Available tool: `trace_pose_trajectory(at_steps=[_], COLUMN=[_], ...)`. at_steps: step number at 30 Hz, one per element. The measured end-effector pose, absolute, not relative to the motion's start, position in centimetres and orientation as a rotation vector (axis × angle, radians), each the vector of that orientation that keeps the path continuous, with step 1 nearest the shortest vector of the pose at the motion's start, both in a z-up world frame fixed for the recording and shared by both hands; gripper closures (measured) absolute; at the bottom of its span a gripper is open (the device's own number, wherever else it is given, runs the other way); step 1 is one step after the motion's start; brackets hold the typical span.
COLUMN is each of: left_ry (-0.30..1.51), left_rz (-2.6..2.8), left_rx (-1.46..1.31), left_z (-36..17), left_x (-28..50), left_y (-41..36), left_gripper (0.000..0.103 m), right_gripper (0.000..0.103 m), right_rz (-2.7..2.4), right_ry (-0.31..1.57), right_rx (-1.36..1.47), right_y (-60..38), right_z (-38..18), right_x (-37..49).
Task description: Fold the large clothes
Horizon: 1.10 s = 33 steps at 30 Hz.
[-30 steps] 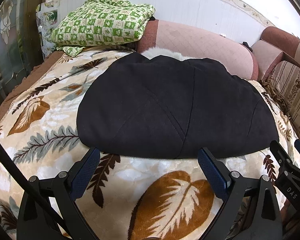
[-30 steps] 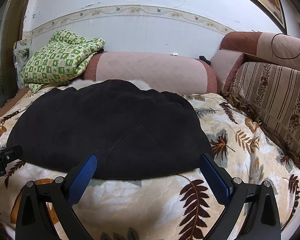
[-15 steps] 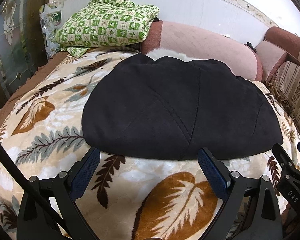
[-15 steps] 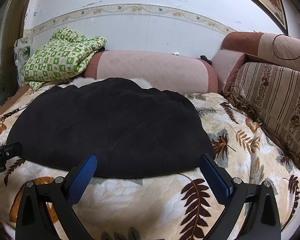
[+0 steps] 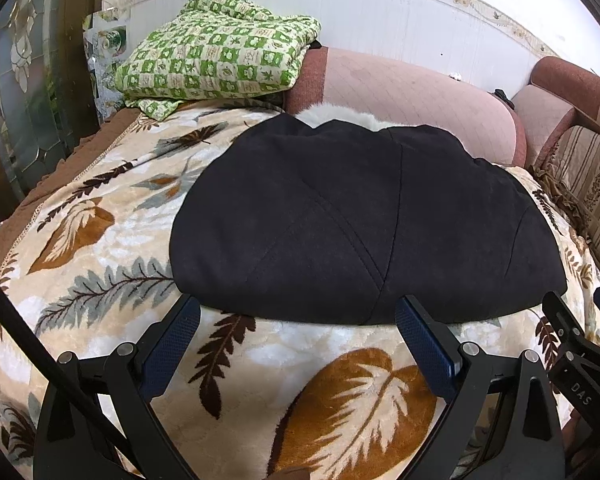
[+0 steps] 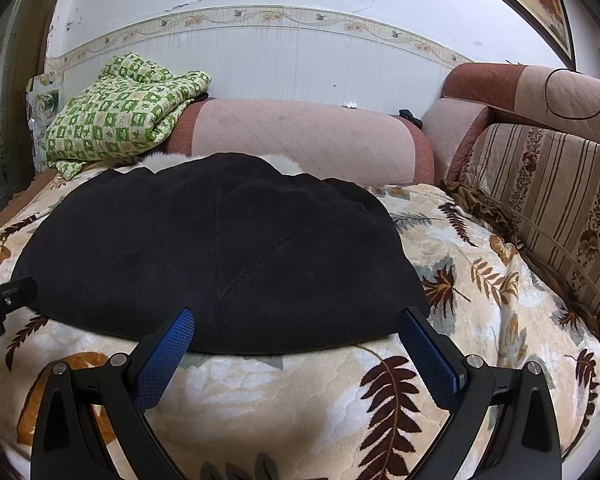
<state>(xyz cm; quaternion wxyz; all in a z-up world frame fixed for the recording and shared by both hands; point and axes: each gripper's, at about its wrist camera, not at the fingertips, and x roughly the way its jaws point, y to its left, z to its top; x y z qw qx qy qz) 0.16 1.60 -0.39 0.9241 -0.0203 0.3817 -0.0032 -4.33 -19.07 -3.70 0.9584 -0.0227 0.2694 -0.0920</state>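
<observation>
A large black coat (image 5: pixel 360 220) lies folded flat on a leaf-patterned blanket (image 5: pixel 100 272), with a white fur collar (image 5: pixel 340 114) showing at its far edge. It also shows in the right wrist view (image 6: pixel 220 248). My left gripper (image 5: pixel 298 308) is open and empty, just short of the coat's near hem. My right gripper (image 6: pixel 298 320) is open and empty, its fingertips at the near hem. The right gripper shows at the right edge of the left wrist view (image 5: pixel 580 344). The left gripper shows at the left edge of the right wrist view (image 6: pixel 4 300).
A green checked quilt (image 5: pixel 220 52) is piled on a pink bolster (image 5: pixel 412 100) at the back wall. A striped sofa cushion (image 6: pixel 552 200) bounds the right side. A dark wooden cabinet with glass (image 5: pixel 20 80) stands at the left.
Both grippers have pulled back a little and lifted, so the coat sits slightly farther off. The coat has not moved.
</observation>
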Motion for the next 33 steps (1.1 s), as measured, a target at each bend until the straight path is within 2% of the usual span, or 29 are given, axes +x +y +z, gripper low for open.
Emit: trace_pose_trajectory(at_steps=[10,20,27,33], left_ry=[0.768,0.615,0.603,0.628], left_rz=[-0.058,-0.018,-0.003,0.039], left_rx=[-0.137,-0.014,0.039,0.077], left_z=[1.1,2.7,2.8,2.0], left_x=[-0.9,-4.5,-5.4,-5.2], left_y=[2.4,0.6,-0.5,-0.7], left_gripper=[0.005,0.005,0.005,0.005], right_gripper=[0.0,0.0,0.0,0.0], right_rz=[-0.249,-0.252,-0.175,-0.198], right_ry=[0.51,0.477,0.489,0.503], right_rx=[-0.012,0.055,0.028,-0.006], right_y=[-19.1,-20.6,-20.1,-19.5], right_z=[-4.0,-3.2,-1.2,-3.1], right_x=[-7.4,-10.7,-9.9,-9.7])
